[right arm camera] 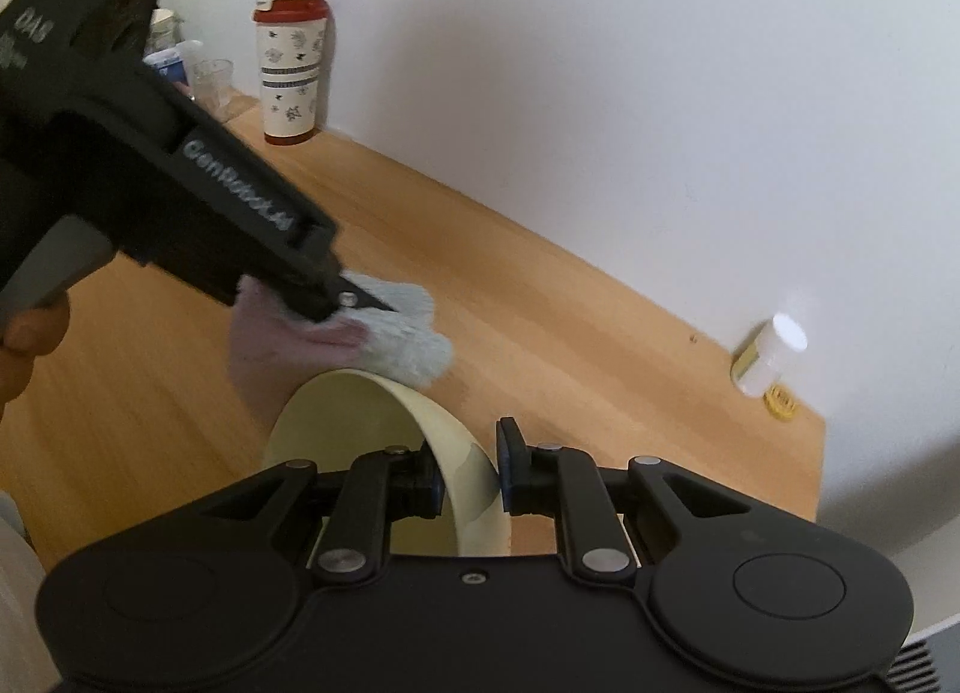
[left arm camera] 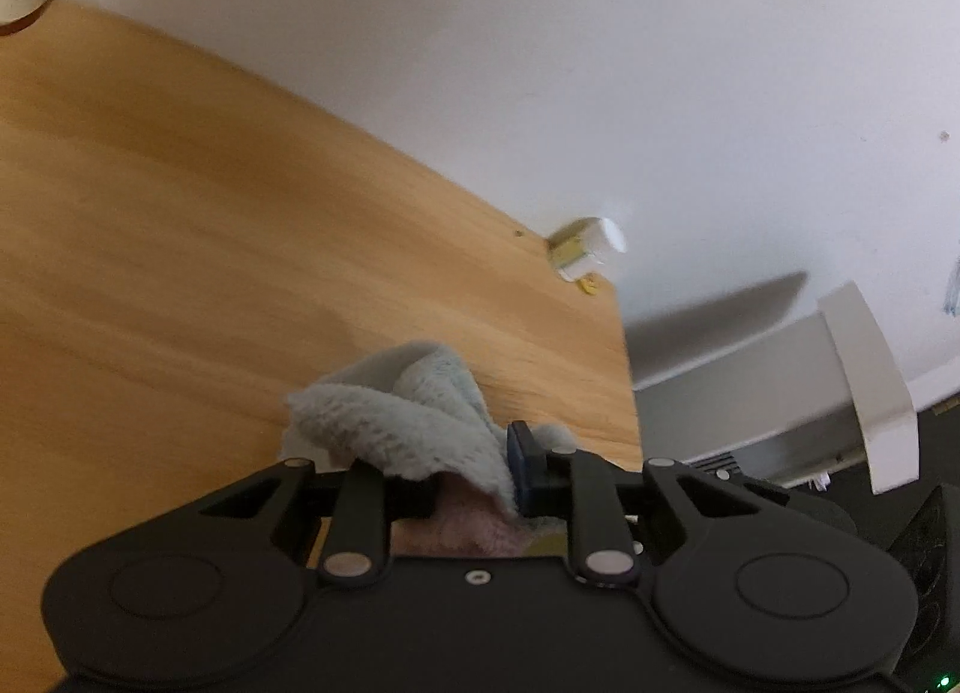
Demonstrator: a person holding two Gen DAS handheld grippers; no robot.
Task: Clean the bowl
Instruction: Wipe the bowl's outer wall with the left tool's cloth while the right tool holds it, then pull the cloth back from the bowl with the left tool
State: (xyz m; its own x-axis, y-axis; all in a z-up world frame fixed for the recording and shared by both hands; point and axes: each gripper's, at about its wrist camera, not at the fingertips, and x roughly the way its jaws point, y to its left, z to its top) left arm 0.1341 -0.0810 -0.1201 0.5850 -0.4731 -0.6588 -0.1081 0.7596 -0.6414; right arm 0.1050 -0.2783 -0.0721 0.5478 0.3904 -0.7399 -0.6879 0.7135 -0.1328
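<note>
- Right gripper (right arm camera: pixel 471 474) is clamped on the wall of the cream bowl (right arm camera: pixel 372 411); one pad sits inside the rim, the other outside; the bowl is tipped on its side above the wooden tabletop (right arm camera: pixel 570 333), its opening facing left in the right wrist view
- Left gripper (left arm camera: pixel 474 471) is clenched on a fluffy cloth (left arm camera: pixel 396 417), pale blue with a pink part; in the right wrist view the cloth (right arm camera: pixel 396 333) touches the bowl's upper rim
- A person's hand (right arm camera: pixel 30 339) holds the left gripper's handle at the left edge of the view
- The tabletop's right edge lies close beside the bowl; past it stands a white ledge (left arm camera: pixel 864 393) over dark floor
- Along the wall edge: a red-capped patterned tumbler (right arm camera: pixel 291 69) with small glassware to its left, and, near the far right corner, a white-capped small bottle (right arm camera: pixel 771 357); both well apart from the bowl
- Between them the wood is bare and open
</note>
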